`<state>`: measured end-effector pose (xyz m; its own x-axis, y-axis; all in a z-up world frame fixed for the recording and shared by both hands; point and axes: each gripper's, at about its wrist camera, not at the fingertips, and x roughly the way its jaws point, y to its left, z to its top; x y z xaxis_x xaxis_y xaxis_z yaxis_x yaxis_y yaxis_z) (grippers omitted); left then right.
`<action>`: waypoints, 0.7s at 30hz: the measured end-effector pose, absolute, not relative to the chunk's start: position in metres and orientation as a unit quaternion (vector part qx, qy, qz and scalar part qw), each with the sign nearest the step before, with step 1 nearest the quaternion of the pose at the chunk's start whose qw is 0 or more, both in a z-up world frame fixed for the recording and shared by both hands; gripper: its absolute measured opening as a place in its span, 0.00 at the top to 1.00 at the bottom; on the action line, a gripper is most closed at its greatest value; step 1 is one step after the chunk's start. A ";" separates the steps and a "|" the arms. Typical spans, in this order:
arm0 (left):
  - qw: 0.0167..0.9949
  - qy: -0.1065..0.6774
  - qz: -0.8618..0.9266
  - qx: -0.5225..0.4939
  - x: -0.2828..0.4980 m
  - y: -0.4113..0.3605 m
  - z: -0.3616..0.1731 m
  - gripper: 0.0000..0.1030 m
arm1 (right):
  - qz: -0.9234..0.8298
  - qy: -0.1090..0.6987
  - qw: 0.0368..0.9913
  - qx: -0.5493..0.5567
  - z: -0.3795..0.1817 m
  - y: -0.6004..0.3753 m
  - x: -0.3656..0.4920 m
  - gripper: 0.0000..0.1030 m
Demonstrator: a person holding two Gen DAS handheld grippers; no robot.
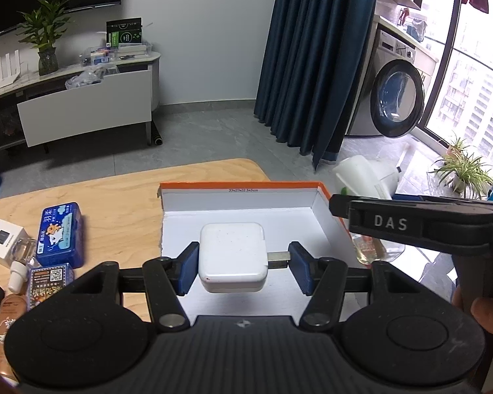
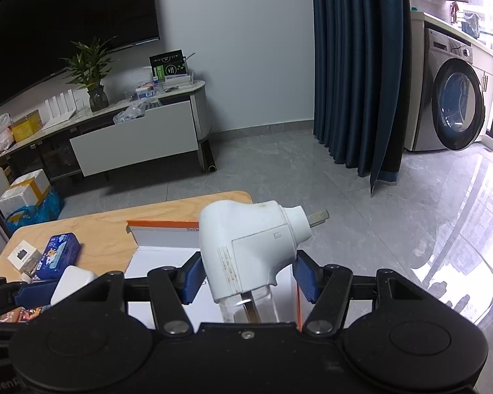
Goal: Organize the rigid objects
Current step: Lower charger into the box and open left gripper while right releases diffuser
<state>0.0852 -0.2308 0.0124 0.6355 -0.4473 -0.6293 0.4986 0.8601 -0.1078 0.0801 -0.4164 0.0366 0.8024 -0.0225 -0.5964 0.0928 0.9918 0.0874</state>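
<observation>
A white square charger [image 1: 232,256] hangs just above the white floor of an orange-rimmed box [image 1: 240,185]. My left gripper [image 1: 243,266] is shut on it, one blue pad on its left side and the other on its metal prong. My right gripper [image 2: 249,275] is shut on a white plug-in device [image 2: 246,246] with a clear liquid bottle under it, over the box's [image 2: 162,225] right part. In the left wrist view the right gripper [image 1: 378,221] reaches in from the right above the box's right wall. The charger [image 2: 72,282] also shows in the right wrist view.
On the wooden table [image 1: 121,203] left of the box lie a blue tin [image 1: 62,234], a small white carton [image 1: 3,239], a small clear bottle [image 1: 23,252] and a printed card pack [image 1: 51,279]. A person's hand [image 1: 486,315] grips the right tool. The table ends just behind the box.
</observation>
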 end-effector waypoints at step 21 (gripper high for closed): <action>0.895 0.356 -0.265 0.039 0.096 -0.241 -0.004 0.43 | -0.027 0.356 0.933 0.047 0.013 -0.414 0.118 0.32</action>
<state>0.0964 -0.2408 -0.0037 0.6061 -0.4458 -0.6587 0.5018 0.8569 -0.1182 0.1183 -0.4144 0.0132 0.7448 -0.0162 -0.6671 0.0834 0.9941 0.0690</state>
